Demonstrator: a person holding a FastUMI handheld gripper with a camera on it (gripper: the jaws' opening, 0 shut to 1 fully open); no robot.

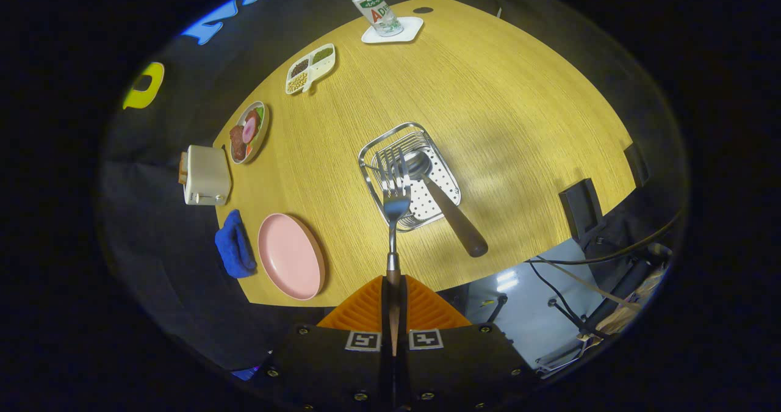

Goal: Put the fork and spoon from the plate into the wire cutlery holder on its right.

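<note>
Gripper (393, 305) closed tight on the wooden handle of the fork (395, 207); both fingers press on the handle, no gap showing between them. Fork sticks straight out ahead, tines forward, hanging over the near rim of the holder (372, 155)

Holder as landmark: wire basket, dotted floor, standing on the wooden table (518, 113). Spoon (439, 195) already inside it, bowl down on the floor, dark handle leaning out over the near right rim. Pink plate (290, 256) to the near left of the holder, with no cutlery on it. Blue cloth (233, 244) and toaster (206, 175) further left of the holder; food plate (249, 132), divided dish (310, 68) and bottle (374, 10) beyond it

Handling, by judgement: fork is stiff and light, metal head heavier than the handle, so held far back it wants to droop at the tines. Smooth handle may swivel in a narrow pinch. Grip near the handle end looks sound for a drop. Tines could snag on the wire or knock the spoon

Pose: tool held high above the table, looking steeply down, fork head over the holder's near edge. Second item of two, so task looks nearly done
</note>
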